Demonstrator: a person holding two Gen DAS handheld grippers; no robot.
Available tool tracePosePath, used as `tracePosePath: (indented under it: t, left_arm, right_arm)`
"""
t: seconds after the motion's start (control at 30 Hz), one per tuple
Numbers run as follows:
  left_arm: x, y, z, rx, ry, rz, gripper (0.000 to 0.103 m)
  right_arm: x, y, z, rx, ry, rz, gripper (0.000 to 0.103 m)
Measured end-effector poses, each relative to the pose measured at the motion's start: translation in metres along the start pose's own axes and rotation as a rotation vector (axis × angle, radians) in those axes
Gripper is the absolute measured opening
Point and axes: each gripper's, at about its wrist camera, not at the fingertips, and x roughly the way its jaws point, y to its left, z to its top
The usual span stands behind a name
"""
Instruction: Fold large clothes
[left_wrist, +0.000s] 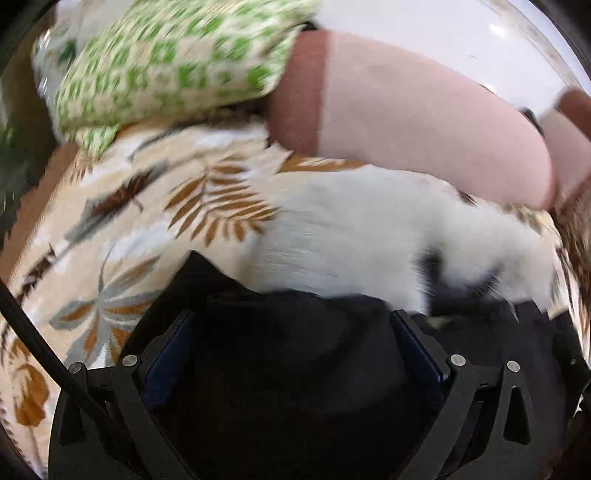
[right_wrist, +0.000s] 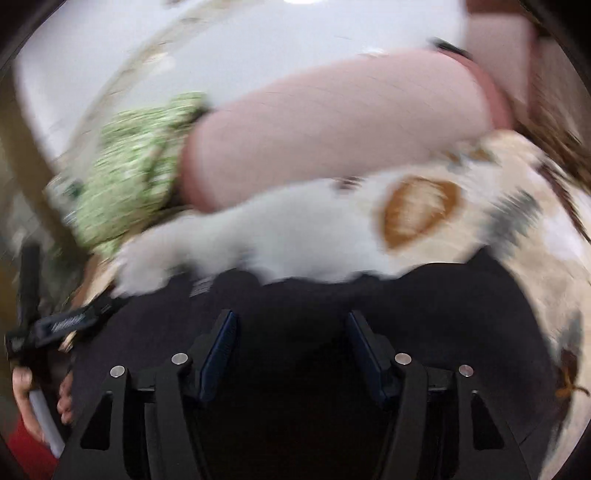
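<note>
Both views are blurred. My left gripper (left_wrist: 291, 332) has its jaws apart with the black garment (left_wrist: 295, 369) filling the lower frame between them; whether the pads press it, I can't tell. Same for my right gripper (right_wrist: 291, 332), dark cloth between. White fabric (left_wrist: 351, 240) mid-frame, leaf-print bedsheet (left_wrist: 129, 221) left, pink bolster (left_wrist: 424, 122) above.

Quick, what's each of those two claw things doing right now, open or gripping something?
Left gripper: jaws apart over the black garment; a grip cannot be told.
Right gripper: jaws apart over the same black cloth; a grip cannot be told.
</note>
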Motion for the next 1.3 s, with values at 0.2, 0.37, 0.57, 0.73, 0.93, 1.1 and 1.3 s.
tracePosePath:
  t: [0.2, 0.37, 0.57, 0.73, 0.93, 1.1, 1.3]
  left_arm:
    - [0.016, 0.068, 0.006, -0.136, 0.026, 0.047, 0.102]
    - [-0.019, 0.085, -0.002, -0.12, -0.022, 0.05, 0.102]
    - [-0.106, 0.095, -0.019, -0.085, -0.176, 0.152, 0.102]
    - [-0.186, 0.089, -0.069, -0.043, -0.355, 0.234, 0.102]
    - [-0.261, 0.086, -0.152, -0.131, -0.563, 0.173, 0.103]
    - [-0.265, 0.078, -0.192, -0.155, -0.508, 0.059, 0.103]
    - [-0.249, 0.05, -0.223, -0.041, -0.453, 0.08, 0.103]
  right_arm:
    - [-0.007, -0.064, 0.006, 0.164, -0.034, -0.207, 0.055]
    - [-0.032, -0.118, -0.001, 0.383, -0.077, -0.357, 0.06]
    - [-0.113, -0.089, 0.001, 0.302, -0.271, -0.405, 0.074]
    - [-0.172, -0.021, -0.011, 0.187, -0.41, -0.304, 0.079]
    - [-0.202, 0.053, -0.067, -0.008, -0.42, -0.188, 0.088]
    - [-0.202, 0.095, -0.139, -0.198, -0.329, -0.165, 0.089]
    - [-0.192, 0.097, -0.194, -0.252, -0.239, -0.209, 0.089]
